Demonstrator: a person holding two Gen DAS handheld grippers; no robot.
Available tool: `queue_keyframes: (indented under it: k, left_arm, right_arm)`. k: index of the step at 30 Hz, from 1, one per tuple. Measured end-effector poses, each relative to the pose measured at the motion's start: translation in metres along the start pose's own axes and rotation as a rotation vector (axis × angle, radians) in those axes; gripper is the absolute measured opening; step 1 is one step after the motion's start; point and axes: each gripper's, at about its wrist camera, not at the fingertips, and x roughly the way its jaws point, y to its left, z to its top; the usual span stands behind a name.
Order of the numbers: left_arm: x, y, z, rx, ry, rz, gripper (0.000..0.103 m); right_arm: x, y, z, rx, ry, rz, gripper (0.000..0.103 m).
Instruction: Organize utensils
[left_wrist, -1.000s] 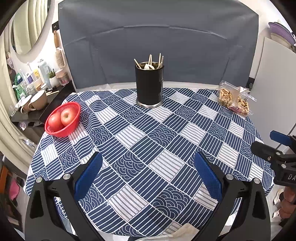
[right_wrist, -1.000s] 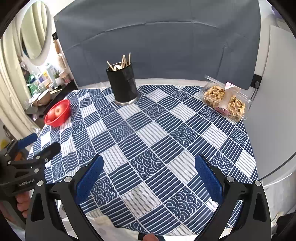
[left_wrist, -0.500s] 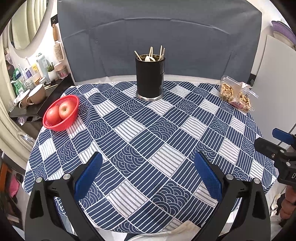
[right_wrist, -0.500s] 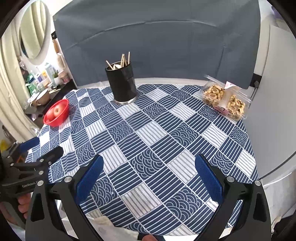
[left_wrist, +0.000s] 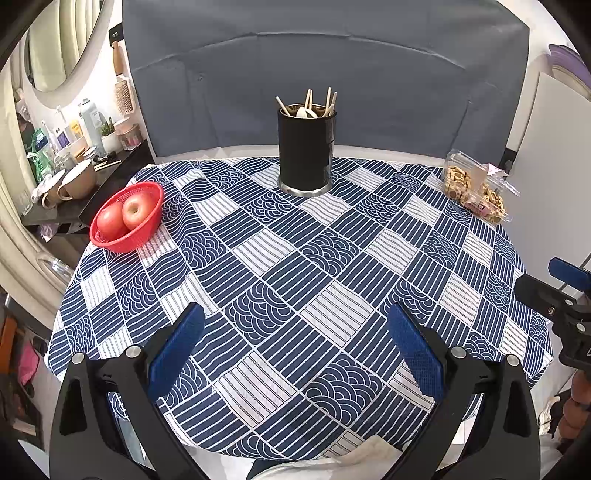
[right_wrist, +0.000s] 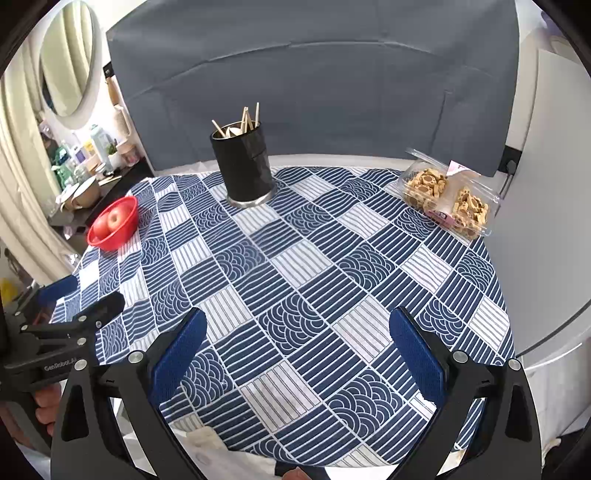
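Note:
A black cylindrical utensil holder (left_wrist: 306, 151) (right_wrist: 244, 170) stands upright at the far side of the round table. Wooden chopsticks and a pale spoon (left_wrist: 306, 110) (right_wrist: 236, 127) stick out of its top. My left gripper (left_wrist: 295, 339) hangs open over the near edge of the table, with nothing between its blue pads. My right gripper (right_wrist: 295, 339) is open too, also empty, above the near edge. Each gripper shows at the side of the other's view: the right one (left_wrist: 561, 295), the left one (right_wrist: 74, 314).
A red basket (left_wrist: 127, 218) (right_wrist: 112, 223) with two apples sits at the table's left edge. A clear box of cookies (left_wrist: 474, 188) (right_wrist: 448, 197) lies at the far right. The blue patterned tablecloth (left_wrist: 295, 266) covers the table. A side shelf with cups and bottles (left_wrist: 70, 155) stands left.
Both grippers have drawn back and up a little from the table, so more of the near edge shows. Both stay open and empty.

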Motion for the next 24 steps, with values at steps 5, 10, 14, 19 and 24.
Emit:
queue_keyframes:
  k: [5, 10, 14, 19, 24]
  left_arm:
    - [0.0001, -0.0001, -0.0016, -0.006, 0.006, 0.006, 0.097]
    - [0.0003, -0.0009, -0.0028, -0.008, 0.012, 0.009, 0.097]
    - [0.0001, -0.0018, -0.0028, -0.004, 0.01, 0.011, 0.097]
    - [0.0004, -0.0034, -0.0033, -0.001, 0.011, 0.016, 0.097]
    - [0.0006, -0.002, -0.003, -0.012, 0.014, 0.015, 0.097]
  right_arm:
    - [-0.0003, 0.0002, 0.0, -0.001, 0.001, -0.001, 0.095]
    - [-0.0004, -0.0006, -0.0007, -0.006, 0.004, 0.003, 0.095]
    - [0.0002, -0.0013, -0.0012, -0.005, 0.004, 0.005, 0.095]
    - [0.001, -0.0025, -0.0012, -0.007, 0.004, 0.004, 0.095]
    - [0.0025, -0.0037, 0.0001, -0.015, 0.002, 0.003, 0.095]
